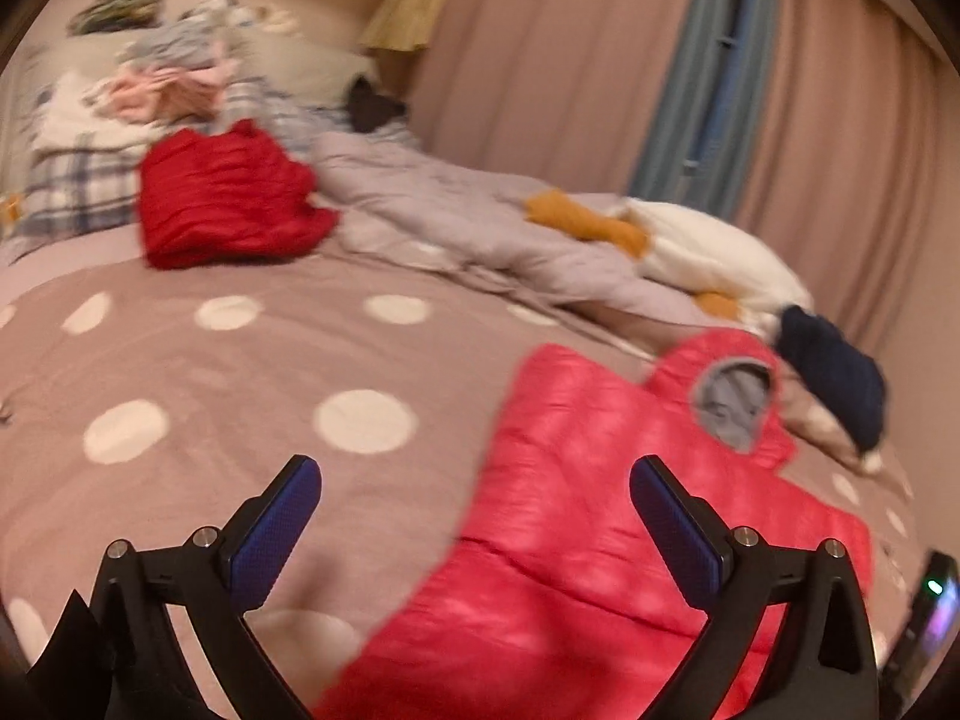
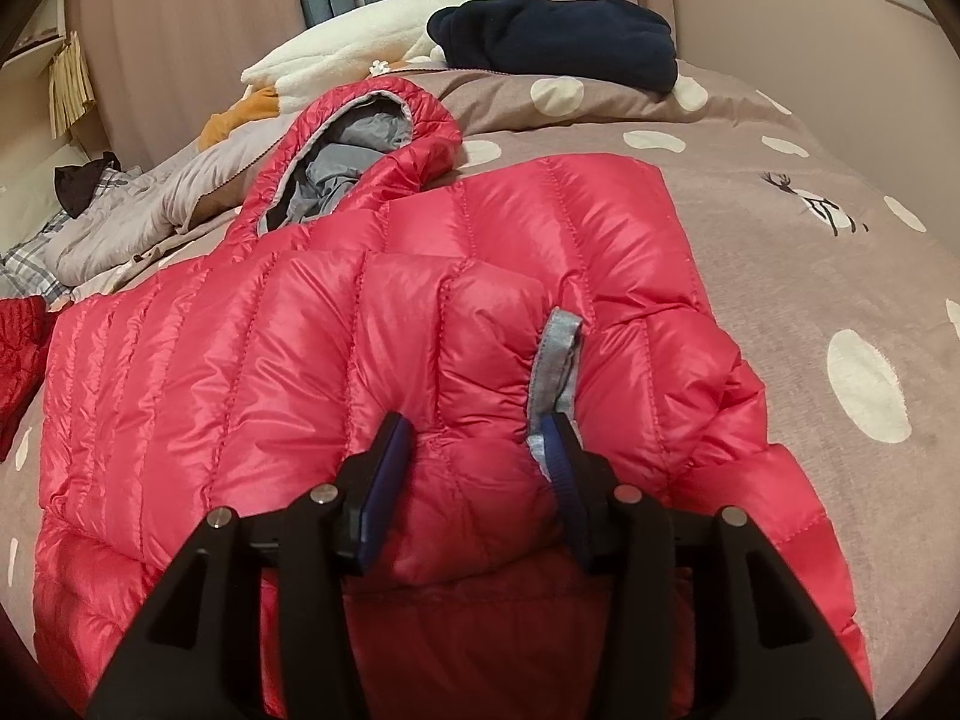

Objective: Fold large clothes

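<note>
A pink-red hooded down jacket lies spread on the dotted bedspread, its grey-lined hood pointing away. My right gripper is shut on the jacket's sleeve end, which has a grey cuff, and holds it over the jacket's body. In the left wrist view the same jacket lies at lower right. My left gripper is open and empty, hovering above the jacket's left edge and the bedspread.
A folded dark red garment sits at the far left of the bed. A grey quilt, a white and orange plush and a navy garment lie along the far side. Curtains hang behind. A phone lies at the right edge.
</note>
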`<state>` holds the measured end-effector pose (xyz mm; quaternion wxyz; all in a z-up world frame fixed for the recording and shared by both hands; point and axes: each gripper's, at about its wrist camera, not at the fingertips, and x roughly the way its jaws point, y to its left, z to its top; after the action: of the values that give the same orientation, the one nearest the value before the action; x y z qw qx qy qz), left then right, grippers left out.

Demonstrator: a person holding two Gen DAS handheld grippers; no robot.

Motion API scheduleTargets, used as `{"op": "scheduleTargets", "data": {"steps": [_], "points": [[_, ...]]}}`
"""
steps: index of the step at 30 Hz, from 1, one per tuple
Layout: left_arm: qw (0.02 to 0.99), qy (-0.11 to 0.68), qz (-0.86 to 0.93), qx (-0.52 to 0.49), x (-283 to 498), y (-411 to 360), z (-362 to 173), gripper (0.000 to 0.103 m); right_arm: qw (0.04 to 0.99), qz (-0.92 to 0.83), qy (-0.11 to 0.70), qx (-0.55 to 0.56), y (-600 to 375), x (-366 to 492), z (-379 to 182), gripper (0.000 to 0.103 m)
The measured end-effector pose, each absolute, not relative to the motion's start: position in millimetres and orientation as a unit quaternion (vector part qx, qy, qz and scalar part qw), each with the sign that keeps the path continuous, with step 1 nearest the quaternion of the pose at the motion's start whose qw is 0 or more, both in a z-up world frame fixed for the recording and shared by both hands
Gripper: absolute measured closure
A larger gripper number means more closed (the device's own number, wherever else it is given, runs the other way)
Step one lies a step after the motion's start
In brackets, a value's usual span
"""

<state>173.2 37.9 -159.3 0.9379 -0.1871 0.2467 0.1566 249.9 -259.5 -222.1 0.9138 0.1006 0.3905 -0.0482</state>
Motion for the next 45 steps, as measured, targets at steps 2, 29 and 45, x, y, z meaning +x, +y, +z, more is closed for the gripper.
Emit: {"op": "scheduleTargets", "data": {"steps": [2,29,45], "points": [[0.926,0.267,0.18,-0.197,178.5,49.5,-166.3,0.001,0.914,-0.045,0.39,0.102,-259.6,250.0,-222.2,0.055],[0.897,0.237,0.262,-0.265,172.6,98.9,-164.3,0.001,0.947,-0.034,0.311,0.077,-280.5,263.6,-129.2,0.0],[0.874,0.289,0.343,-0.187,217.5,130.0,-183.9,0.001,0.924,-0.017,0.38,0.045,-262.6,541.8,-166.6,0.007]]}}
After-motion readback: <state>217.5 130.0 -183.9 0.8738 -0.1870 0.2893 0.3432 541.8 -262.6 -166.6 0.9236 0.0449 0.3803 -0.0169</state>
